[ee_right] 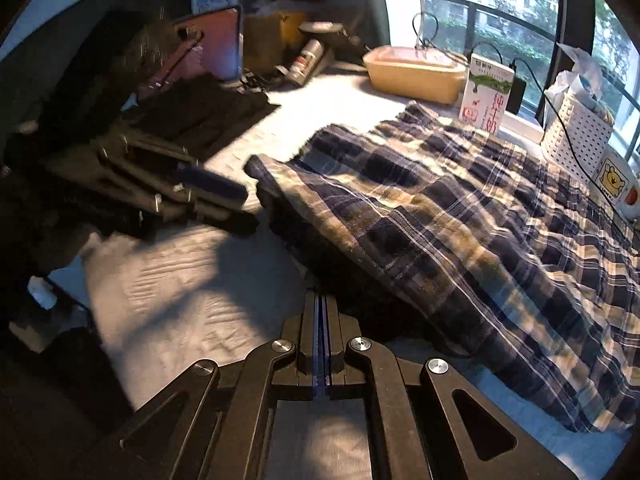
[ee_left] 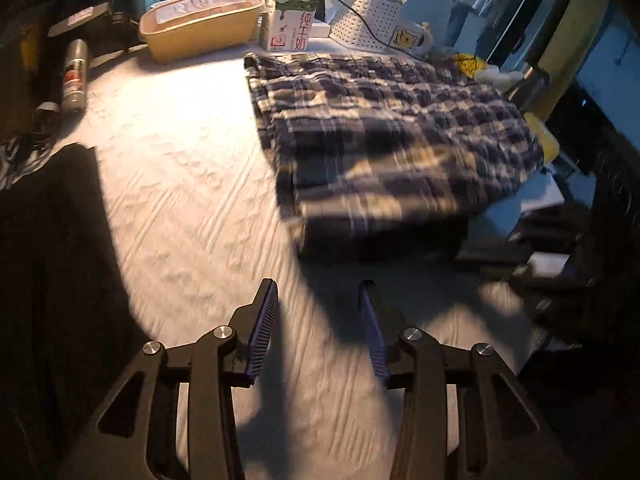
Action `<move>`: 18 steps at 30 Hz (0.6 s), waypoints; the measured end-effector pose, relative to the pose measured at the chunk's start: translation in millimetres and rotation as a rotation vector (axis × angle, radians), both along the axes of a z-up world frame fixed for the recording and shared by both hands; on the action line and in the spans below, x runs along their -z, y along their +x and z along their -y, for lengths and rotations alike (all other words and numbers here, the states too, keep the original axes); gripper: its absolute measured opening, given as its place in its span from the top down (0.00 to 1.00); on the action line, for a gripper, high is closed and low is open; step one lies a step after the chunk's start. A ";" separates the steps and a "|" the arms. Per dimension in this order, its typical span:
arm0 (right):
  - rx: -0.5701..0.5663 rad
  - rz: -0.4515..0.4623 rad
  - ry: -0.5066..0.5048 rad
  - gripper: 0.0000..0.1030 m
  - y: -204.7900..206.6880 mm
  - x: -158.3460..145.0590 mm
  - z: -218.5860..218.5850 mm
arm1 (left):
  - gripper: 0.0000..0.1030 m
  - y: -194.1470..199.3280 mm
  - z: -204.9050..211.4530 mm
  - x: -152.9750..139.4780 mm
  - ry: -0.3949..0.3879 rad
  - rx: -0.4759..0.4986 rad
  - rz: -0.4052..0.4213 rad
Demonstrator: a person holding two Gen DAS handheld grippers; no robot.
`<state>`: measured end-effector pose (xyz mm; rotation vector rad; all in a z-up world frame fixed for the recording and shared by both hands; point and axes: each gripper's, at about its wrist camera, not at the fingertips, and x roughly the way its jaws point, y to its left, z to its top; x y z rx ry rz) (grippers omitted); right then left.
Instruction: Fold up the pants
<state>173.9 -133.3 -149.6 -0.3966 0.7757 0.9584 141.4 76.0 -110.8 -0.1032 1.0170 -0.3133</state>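
The plaid pants (ee_left: pixel 384 136) lie folded on the white quilted table cover (ee_left: pixel 180 200), blue, black and cream checks. They also show in the right wrist view (ee_right: pixel 480 232), with the near left edge lifted off the cover. My left gripper (ee_left: pixel 320 296) is open and empty, above the cover, short of the pants' near edge. It also shows in the right wrist view (ee_right: pixel 216 192), left of the pants. My right gripper (ee_right: pixel 321 300) is shut with nothing visible between its pads, just short of the pants' raised edge.
At the far edge stand a tan lidded box (ee_left: pixel 200 28), a milk carton (ee_left: pixel 290 16) and a white perforated basket (ee_left: pixel 372 20) with cables. A spray can (ee_left: pixel 74 76) lies far left. Dark cloth (ee_right: pixel 192 108) lies at the table's left side.
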 end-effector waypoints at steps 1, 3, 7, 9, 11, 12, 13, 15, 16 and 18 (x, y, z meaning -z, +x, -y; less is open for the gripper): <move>-0.006 -0.005 0.010 0.99 -1.5 -3.0 4.8 | 0.60 -2.2 -3.4 -3.3 0.001 -0.010 0.004; -0.008 -0.003 0.036 0.98 -2.7 -12.7 17.3 | 0.60 -4.6 -12.1 -18.5 -0.028 -0.037 0.046; 0.061 0.040 0.069 0.98 10.1 -31.6 35.9 | 0.60 8.5 -19.7 -38.9 -0.129 -0.093 0.131; 0.102 0.050 0.091 0.98 22.8 -37.5 41.7 | 0.59 23.6 -15.7 -40.1 -0.122 -0.118 0.154; 0.135 0.054 0.109 0.98 35.9 -39.9 43.2 | 0.59 38.5 -7.6 -34.0 -0.088 -0.128 0.149; 0.151 0.049 0.116 0.98 43.8 -38.5 43.0 | 0.59 44.5 -3.7 -28.6 -0.055 -0.131 0.132; 0.169 0.043 0.112 0.98 51.6 -35.3 41.8 | 0.59 50.5 3.6 -19.9 -0.001 -0.127 0.104; 0.196 0.030 0.102 0.98 62.4 -27.5 40.0 | 0.59 53.2 15.2 -3.5 0.076 -0.097 0.056; 0.201 0.019 0.096 0.98 65.3 -23.2 38.8 | 0.59 51.8 20.3 3.5 0.101 -0.084 0.035; 0.205 -0.017 0.055 0.90 69.5 -9.5 35.1 | 0.59 38.3 27.4 8.6 0.154 -0.076 0.057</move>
